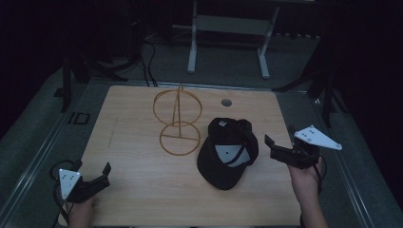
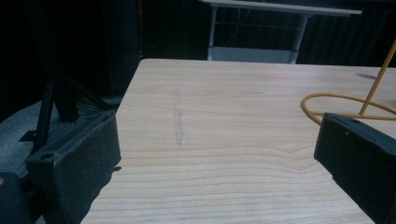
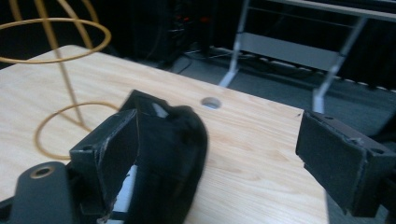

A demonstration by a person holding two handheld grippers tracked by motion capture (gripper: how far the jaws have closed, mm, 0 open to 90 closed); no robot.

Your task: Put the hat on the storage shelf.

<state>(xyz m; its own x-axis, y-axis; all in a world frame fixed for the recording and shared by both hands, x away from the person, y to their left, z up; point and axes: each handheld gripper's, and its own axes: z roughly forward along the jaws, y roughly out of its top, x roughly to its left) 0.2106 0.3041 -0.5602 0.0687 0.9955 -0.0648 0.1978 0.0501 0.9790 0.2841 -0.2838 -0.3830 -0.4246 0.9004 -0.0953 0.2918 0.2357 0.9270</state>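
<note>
Black cap and wire stand on wooden surface.
Cap (image 1: 228,152) lies upside down, hollow upward, white label inside, touching wire stand (image 1: 177,121). Right tool (image 1: 277,148) spread, empty, just beside cap. Left tool (image 1: 103,175) spread, empty, well apart at near-left corner of surface (image 1: 138,190).

Dim overall, with black surroundings; the desk (image 1: 142,190) is softly lit, without glare, and the cap (image 3: 173,154) looks blurred close up.

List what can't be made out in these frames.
- Black cap: the label print inside is too small in the high view; in the right gripper view the near jaw covers its left part.
- Gold wire stand: cut off by the frame edge in the left gripper view.
</note>
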